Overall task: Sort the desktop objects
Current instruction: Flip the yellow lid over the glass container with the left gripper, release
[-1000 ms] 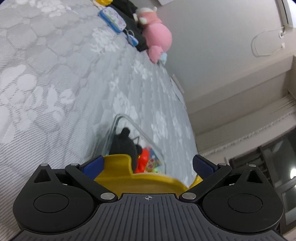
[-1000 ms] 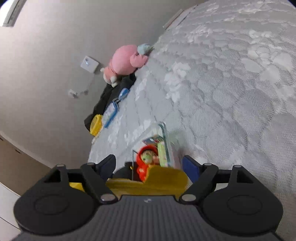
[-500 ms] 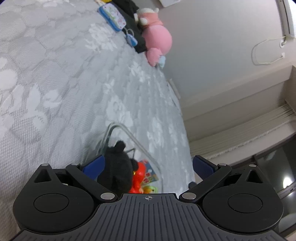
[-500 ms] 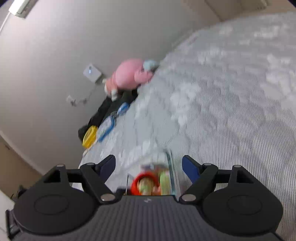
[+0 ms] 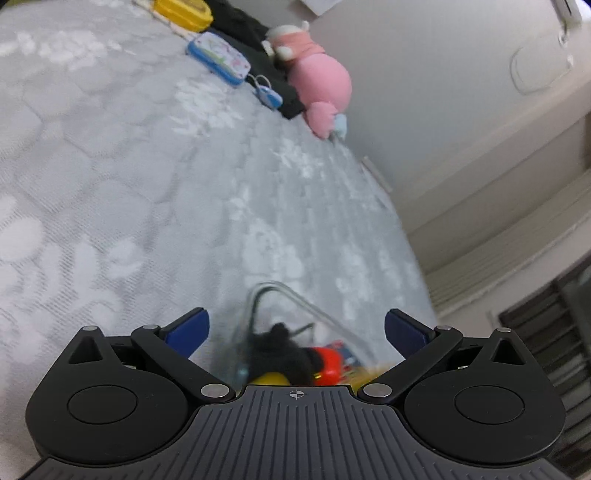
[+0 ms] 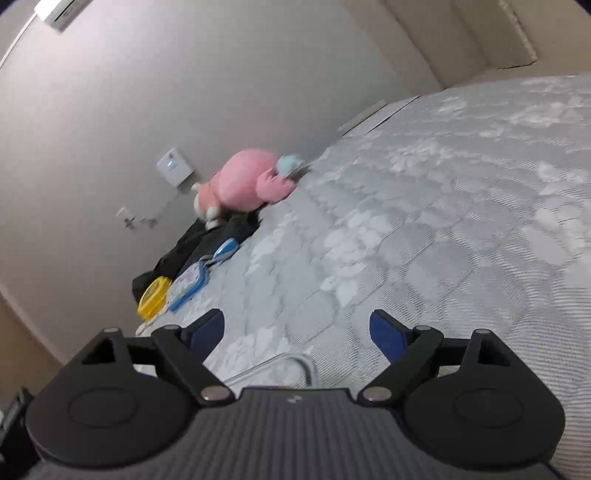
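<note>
I keep both pairs of fingers wide and empty, left (image 5: 297, 328) and right (image 6: 297, 328), the right still opening. They hang over the clear box (image 5: 295, 306) on the bed (image 5: 110, 184), where the toys (image 5: 325, 363) already sit sorted.

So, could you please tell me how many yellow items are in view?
2: a yellow case at the mattress's far end, and a yellow toy in the clear bin below the left camera; the bin may hide more.
</note>
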Action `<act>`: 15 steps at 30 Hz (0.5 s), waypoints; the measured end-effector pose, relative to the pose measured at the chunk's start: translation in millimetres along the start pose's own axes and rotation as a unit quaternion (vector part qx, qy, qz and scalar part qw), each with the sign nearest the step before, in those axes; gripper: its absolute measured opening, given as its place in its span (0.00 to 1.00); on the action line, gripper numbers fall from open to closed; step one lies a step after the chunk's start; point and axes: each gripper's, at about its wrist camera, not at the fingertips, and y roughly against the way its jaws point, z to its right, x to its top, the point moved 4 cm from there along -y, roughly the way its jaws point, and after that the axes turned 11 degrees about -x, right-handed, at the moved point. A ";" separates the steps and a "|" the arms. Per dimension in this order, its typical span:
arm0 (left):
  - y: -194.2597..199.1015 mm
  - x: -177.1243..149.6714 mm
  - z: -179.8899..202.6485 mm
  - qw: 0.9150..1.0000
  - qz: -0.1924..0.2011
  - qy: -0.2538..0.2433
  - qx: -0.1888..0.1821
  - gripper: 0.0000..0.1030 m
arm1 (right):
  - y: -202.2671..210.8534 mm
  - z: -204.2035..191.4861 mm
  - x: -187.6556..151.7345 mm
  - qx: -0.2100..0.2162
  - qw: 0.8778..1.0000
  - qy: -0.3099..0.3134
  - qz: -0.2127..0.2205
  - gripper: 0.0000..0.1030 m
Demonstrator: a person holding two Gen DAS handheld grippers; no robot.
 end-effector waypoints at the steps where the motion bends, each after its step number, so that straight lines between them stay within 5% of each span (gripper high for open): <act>1: 4.4 0.6 1.4 1.000 0.007 -0.010 0.012 1.00 | 5.8 1.1 1.9 -0.008 1.000 0.005 0.005 0.85; 8: 47.8 -2.0 11.8 0.994 0.043 -0.053 0.080 1.00 | 59.3 10.7 3.9 -0.038 0.997 0.062 -0.008 0.85; 12: 71.9 -11.5 25.7 0.984 0.050 -0.102 0.136 1.00 | 89.4 23.6 -6.0 -0.054 0.994 0.085 -0.045 0.85; 15: 82.7 -25.3 41.5 0.975 0.018 -0.143 0.169 1.00 | 105.0 27.2 -13.9 -0.058 0.990 0.110 -0.072 0.85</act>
